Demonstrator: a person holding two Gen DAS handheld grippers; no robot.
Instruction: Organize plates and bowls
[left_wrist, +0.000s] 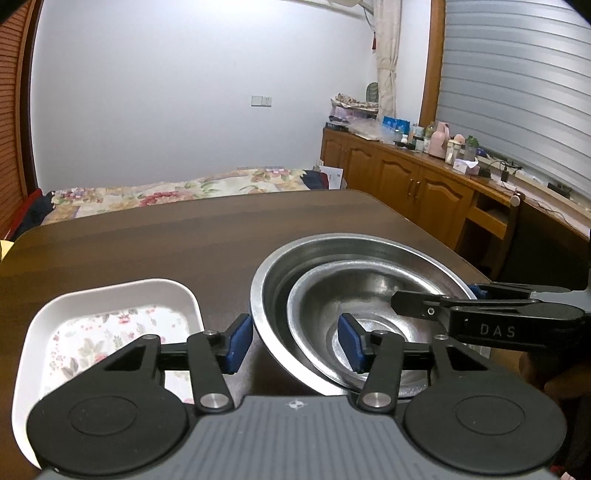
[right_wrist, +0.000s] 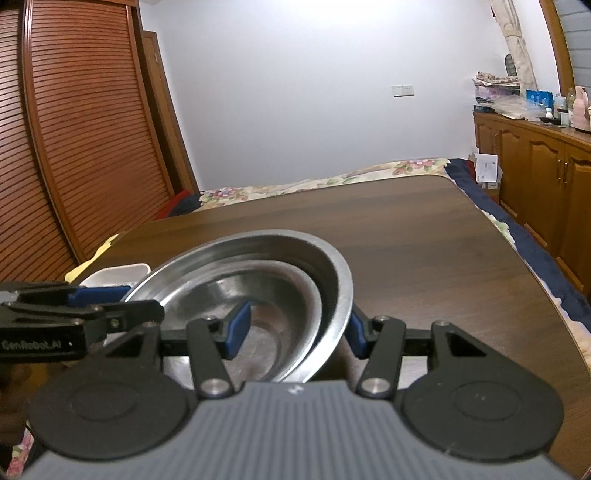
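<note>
Now both grippers straddle the nested steel bowls, seemingly to lift them as one. The left gripper (left_wrist: 293, 341) brackets the near-left rims of the large steel bowl (left_wrist: 317, 245) and small steel bowl (left_wrist: 373, 295) at lower centre, pads apparently not yet pressing. The right gripper (right_wrist: 297, 334) likewise spans the opposite rims. A white floral tray (left_wrist: 110, 295) sits lower left. Lettering reads "DAS" and "GenRobot.AI".
</note>
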